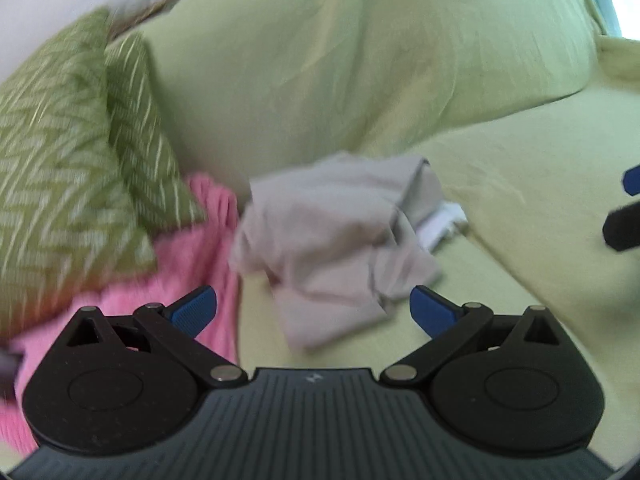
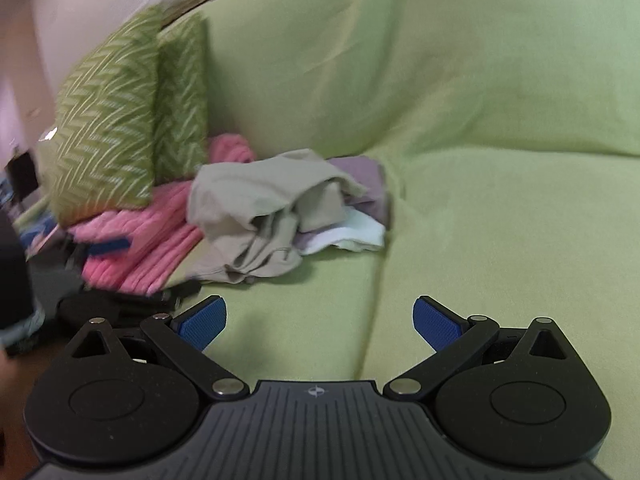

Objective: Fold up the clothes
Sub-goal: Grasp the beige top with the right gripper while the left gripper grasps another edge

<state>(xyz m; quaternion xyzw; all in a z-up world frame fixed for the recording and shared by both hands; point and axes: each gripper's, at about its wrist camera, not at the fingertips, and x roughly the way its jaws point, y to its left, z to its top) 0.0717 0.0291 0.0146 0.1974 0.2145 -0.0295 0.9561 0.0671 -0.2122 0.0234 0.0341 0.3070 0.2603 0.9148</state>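
On the green sofa, both wrist views, somewhat blurred.

Sofa: light green cover (image 2: 500, 208) over seat and backrest; a seam runs down the seat between two cushions.

Clothes pile: crumpled beige-grey garment (image 2: 256, 208) on top, lying on the left seat cushion close to the backrest; same garment seen from the left wrist (image 1: 340, 248) straight ahead of that gripper.

Under the pile: a mauve piece (image 2: 368, 184) at the back and a white piece (image 2: 348, 236) poking out on the right side, both touching the beige-grey garment.

Pink textile: ribbed pink fabric (image 2: 152, 240) just left of the pile, touching it, partly under the cushions.

Cushions: two green zigzag-patterned cushions (image 2: 108, 128) upright against the sofa's left end, resting on the pink fabric.

Left gripper (image 1: 314, 312): jaws spread wide, blue pads apart, nothing between them; it hangs above the near edge of the garment, contact not visible.

Right gripper (image 2: 320, 324): jaws spread wide, nothing held; over bare seat, pile well ahead and to its left.

Wall: pale, behind the cushions (image 2: 72, 20).
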